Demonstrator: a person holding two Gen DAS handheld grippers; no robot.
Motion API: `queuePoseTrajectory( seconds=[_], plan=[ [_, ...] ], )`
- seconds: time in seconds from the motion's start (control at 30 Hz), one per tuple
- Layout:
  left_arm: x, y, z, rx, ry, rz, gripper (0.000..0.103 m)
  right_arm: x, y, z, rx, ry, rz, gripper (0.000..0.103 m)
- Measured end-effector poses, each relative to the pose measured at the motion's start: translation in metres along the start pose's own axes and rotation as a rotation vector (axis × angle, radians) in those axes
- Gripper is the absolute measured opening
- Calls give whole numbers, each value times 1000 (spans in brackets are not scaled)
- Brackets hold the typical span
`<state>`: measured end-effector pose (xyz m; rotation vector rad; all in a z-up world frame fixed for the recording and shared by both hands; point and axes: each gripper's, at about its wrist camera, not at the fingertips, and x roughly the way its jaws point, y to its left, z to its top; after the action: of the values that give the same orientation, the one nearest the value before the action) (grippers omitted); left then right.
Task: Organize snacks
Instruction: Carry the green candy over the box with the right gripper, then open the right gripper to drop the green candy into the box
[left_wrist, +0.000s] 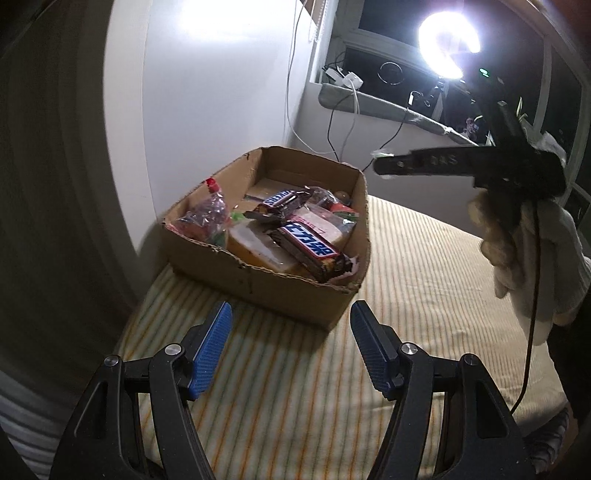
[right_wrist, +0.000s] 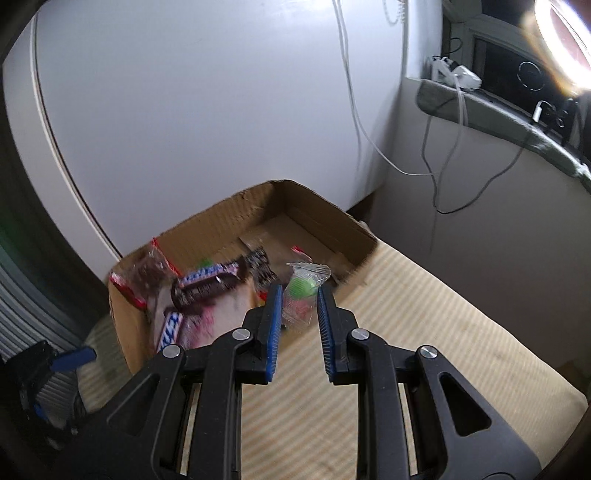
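Observation:
An open cardboard box (left_wrist: 280, 291) stands on a striped mattress and holds several snacks: two chocolate bars (left_wrist: 314, 251) and clear bags of sweets (left_wrist: 207, 214). My left gripper (left_wrist: 291, 310) is open just in front of the box's near wall, with nothing between its blue pads. My right gripper (right_wrist: 299, 291) is shut on a small clear candy packet (right_wrist: 304, 277) with green sweets inside, held above the box's (right_wrist: 125, 325) near right corner. In the left wrist view the right gripper (left_wrist: 384, 166) hangs to the right of the box, side-on, carried by a gloved hand (left_wrist: 517, 251).
The striped mattress (left_wrist: 424, 277) stretches to the right of the box. A white wall (left_wrist: 207, 110) stands right behind the box. A window sill (left_wrist: 369, 99) with chargers and hanging cables lies at the back right, beside a bright ring light (left_wrist: 448, 40).

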<state>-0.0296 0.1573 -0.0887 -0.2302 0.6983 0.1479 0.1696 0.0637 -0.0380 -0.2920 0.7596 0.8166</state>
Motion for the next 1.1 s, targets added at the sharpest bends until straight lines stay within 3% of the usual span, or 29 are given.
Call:
queuePoseTrajectory(
  seconds=[0.5, 0.9, 0.93, 1.0, 1.07, 1.1],
  plan=[
    [11, 9, 9, 3, -9, 14, 67, 60, 17, 28, 13, 48, 62, 20],
    [8, 9, 8, 0, -12, 15, 67, 61, 23, 29, 1, 45, 60, 21],
    [7, 8, 8, 1, -14, 15, 67, 60, 23, 29, 1, 45, 59, 23],
    [6, 6, 7, 4, -15, 14, 67, 58, 23, 29, -1, 42, 58, 41],
    [4, 5, 7, 5, -18, 15, 67, 54, 24, 29, -6, 32, 51, 51],
    [3, 4, 7, 5, -19, 16, 67, 51, 24, 29, -12, 26, 46, 52]
  ],
)
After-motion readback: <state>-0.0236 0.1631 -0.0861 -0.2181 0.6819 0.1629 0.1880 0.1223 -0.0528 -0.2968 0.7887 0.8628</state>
